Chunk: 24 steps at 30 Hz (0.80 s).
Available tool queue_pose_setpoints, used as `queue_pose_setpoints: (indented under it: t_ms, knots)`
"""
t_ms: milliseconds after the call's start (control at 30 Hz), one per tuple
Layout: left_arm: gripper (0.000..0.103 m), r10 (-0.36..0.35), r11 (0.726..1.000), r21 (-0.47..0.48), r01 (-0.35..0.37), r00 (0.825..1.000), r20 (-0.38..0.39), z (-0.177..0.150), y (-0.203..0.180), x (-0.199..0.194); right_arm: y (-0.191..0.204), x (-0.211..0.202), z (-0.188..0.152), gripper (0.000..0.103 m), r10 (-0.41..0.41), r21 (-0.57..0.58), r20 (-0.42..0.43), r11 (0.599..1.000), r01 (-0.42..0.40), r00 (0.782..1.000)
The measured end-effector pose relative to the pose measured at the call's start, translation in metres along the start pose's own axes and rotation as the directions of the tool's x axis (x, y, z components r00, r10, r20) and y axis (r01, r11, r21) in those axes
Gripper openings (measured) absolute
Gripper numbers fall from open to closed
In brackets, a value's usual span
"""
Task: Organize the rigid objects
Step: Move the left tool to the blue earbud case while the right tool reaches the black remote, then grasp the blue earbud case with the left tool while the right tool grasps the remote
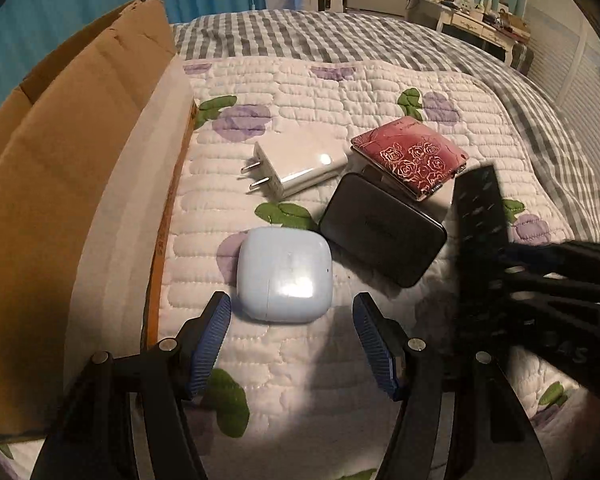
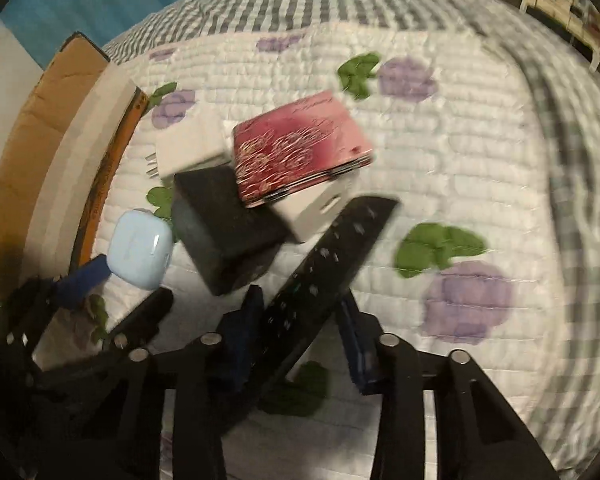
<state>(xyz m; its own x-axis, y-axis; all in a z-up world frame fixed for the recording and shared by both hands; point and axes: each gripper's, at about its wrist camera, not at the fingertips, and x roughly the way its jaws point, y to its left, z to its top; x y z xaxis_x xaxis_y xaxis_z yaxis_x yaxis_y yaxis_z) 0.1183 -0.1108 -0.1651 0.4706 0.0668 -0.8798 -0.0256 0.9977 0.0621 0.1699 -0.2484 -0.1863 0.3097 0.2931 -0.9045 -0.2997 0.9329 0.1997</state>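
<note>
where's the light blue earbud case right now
In the left wrist view the light blue earbud case lies on the quilt just ahead of the open left gripper, with the black case at its right.

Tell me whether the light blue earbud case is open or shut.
Shut. The earbud case lies flat on the quilt with its lid seam closed all around, just ahead of the open left gripper.

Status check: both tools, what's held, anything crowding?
Left tool open, lined up on blue earbud case. Right tool shut on black remote. Black box, white charger and red case crowd behind.
</note>
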Motion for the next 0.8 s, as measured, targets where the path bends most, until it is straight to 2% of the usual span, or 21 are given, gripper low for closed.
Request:
queue_pose_setpoints:
  t_ms: [100,300,333,433,800]
  knots:
    - [0.067,0.016,1.000,0.013,-0.016,1.000,-0.006,0.007,-0.002,0.007,-0.007,-0.014,-0.001,0.027,-0.051,-0.028,0.050,0.998,0.053,0.997]
    - [0.064,0.014,1.000,0.016,-0.014,1.000,-0.005,0.015,-0.004,0.017,-0.020,-0.015,-0.009,0.026,-0.010,-0.013,0.055,1.000,0.011,0.998]
    - [0.063,0.014,1.000,0.016,-0.014,1.000,-0.003,0.014,-0.004,0.017,-0.021,-0.012,-0.004,0.025,-0.006,-0.014,0.053,1.000,0.007,0.999]
    - [0.051,0.020,1.000,-0.001,-0.020,1.000,-0.003,0.014,0.000,0.018,-0.023,-0.010,-0.003,0.025,0.013,-0.013,0.055,1.000,-0.012,0.998]
    - [0.050,-0.021,1.000,-0.006,0.022,1.000,0.008,-0.003,0.002,-0.007,-0.011,-0.027,-0.019,0.023,0.008,-0.061,0.097,0.998,-0.002,0.995]
